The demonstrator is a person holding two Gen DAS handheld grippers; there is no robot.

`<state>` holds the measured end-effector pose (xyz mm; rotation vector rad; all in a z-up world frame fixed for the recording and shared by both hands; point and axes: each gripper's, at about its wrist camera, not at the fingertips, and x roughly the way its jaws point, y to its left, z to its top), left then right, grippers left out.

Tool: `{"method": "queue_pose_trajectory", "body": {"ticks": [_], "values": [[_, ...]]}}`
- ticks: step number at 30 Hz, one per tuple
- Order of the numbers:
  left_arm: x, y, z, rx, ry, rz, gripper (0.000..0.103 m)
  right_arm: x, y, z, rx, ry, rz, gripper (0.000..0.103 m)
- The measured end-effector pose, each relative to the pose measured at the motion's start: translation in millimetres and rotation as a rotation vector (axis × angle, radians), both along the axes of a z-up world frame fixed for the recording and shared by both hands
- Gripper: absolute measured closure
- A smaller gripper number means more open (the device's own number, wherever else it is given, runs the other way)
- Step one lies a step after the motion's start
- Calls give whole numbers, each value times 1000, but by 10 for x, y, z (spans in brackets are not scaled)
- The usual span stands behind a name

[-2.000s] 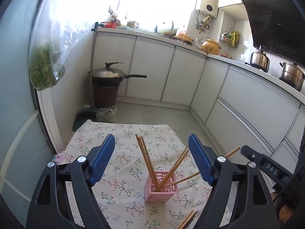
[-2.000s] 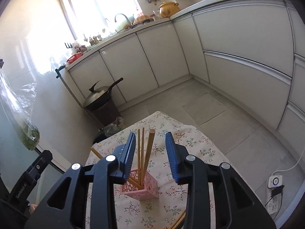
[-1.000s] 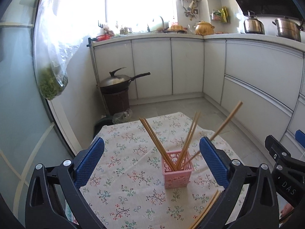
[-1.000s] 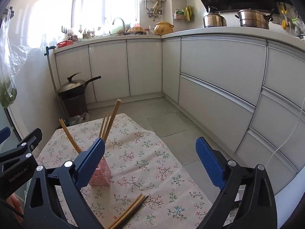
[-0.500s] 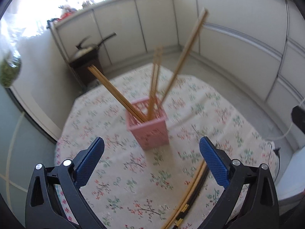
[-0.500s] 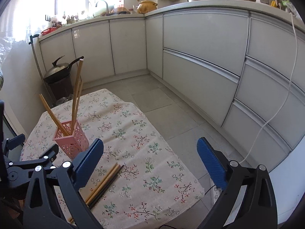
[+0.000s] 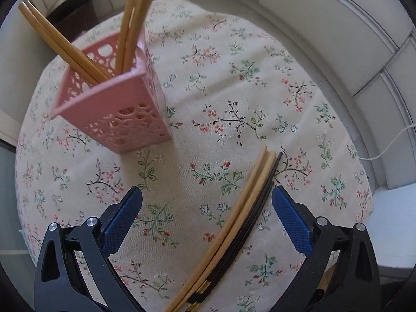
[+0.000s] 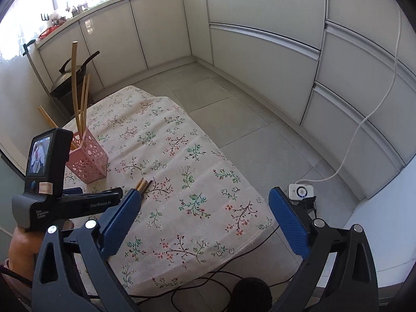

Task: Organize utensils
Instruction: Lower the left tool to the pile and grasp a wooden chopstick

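A pink perforated holder (image 7: 122, 109) stands on the floral tablecloth (image 7: 234, 83) with several wooden chopsticks (image 7: 130, 23) leaning in it. Loose chopsticks (image 7: 234, 223), wooden and black, lie flat on the cloth. My left gripper (image 7: 206, 215) is open and hovers low over them, with the bundle between its fingers. My right gripper (image 8: 202, 223) is open and empty above the table's near right part. In the right wrist view the holder (image 8: 87, 161) is at the left, the loose chopstick tips (image 8: 143, 184) show beside the left gripper's body (image 8: 65, 202).
White kitchen cabinets (image 8: 260, 52) curve around the tiled floor (image 8: 221, 98). A wok on a dark stand (image 8: 65, 78) is behind the table. A white power strip (image 8: 301, 191) with its cable lies on the floor right of the table.
My left gripper has dropped low and forward over the loose chopsticks, past the holder. My right gripper has drawn back to the right and stays open.
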<state>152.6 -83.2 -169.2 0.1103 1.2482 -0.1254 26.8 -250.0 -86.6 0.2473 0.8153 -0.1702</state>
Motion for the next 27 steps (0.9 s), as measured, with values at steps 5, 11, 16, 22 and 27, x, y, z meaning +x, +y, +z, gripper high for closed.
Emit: {"method": "queue_pose_trajectory", "body": {"ticks": [5, 11, 16, 22, 27], "values": [[110, -119, -110, 41, 7, 7, 11, 31, -129, -110, 57, 51, -18, 7], [207, -198, -177, 81, -2, 23, 22, 44, -172, -139, 81, 61, -20, 7], [270, -225, -237, 76, 11, 26, 31, 67, -169, -168, 97, 77, -14, 7], [344, -262, -254, 55, 23, 21, 32, 66, -164, -177, 95, 79, -17, 7], [296, -282, -290, 62, 39, 3, 37, 75, -163, -182, 101, 85, -16, 7]]}}
